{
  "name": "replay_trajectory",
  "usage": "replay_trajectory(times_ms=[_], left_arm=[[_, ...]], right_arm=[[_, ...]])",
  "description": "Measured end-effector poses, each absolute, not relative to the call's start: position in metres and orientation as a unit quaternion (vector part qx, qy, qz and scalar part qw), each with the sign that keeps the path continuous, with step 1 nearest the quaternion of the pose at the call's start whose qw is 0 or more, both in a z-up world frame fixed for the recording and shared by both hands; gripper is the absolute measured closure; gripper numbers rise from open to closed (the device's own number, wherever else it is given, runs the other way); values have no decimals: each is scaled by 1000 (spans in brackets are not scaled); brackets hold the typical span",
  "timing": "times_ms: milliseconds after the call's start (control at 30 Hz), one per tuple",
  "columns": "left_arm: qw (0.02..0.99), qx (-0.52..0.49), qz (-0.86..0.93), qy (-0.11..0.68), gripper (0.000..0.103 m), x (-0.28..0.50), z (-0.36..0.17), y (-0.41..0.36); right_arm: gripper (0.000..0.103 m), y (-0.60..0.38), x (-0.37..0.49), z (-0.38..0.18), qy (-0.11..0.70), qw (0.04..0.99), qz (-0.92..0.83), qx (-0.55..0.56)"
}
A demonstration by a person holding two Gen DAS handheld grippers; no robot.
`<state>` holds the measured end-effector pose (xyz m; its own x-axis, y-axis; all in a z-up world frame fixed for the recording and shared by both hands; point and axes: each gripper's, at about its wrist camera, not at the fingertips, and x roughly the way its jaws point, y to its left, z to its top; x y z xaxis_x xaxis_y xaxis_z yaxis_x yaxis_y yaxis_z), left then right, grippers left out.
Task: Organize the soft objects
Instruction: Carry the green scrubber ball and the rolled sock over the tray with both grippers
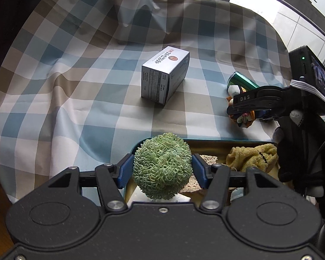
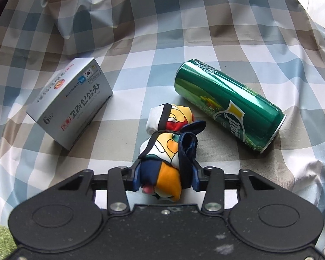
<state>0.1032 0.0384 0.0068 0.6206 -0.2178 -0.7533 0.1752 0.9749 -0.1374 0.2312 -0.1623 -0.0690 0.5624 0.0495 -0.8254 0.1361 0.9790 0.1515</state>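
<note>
Tray [image 1: 162, 141] lies directly beneath our left hand-held gripper [image 1: 162, 169], clenched on the green scrubber [image 1: 162, 165], while the right hand-held gripper [image 2: 165, 178] clamps the cloth bundle [image 2: 162, 151].

Wide bare checked tablecloth [image 1: 75, 69] lies open to the left and far side of the table — nothing stands there. Mid-table the white carton [image 1: 164, 75] blocks a straight path. To its right the green can [image 2: 227, 106] lies on its side, with the rolled colourful cloth [image 2: 169, 134] just beside it — only narrow strips of cloth-covered table between these three. Near the front, the tray [image 1: 216, 140] is partly filled: a yellow rag [image 1: 251, 156] on its right.
</note>
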Motion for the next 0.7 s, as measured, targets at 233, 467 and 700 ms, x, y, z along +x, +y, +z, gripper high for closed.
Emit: replay_trajectory(times_ms=[233,467,700], left_arm=[[908,-31,-125,398,48,86,22,36],[914,-31,-142,380,48,60,36,25],[912,-34,-150,379,47,39,38,14]], right_arm=[[62,-176,180,2,393,908,-7,146],[61,-185,98,56,317,934,13,162],[61,-190,17,69,284,944,8,167]])
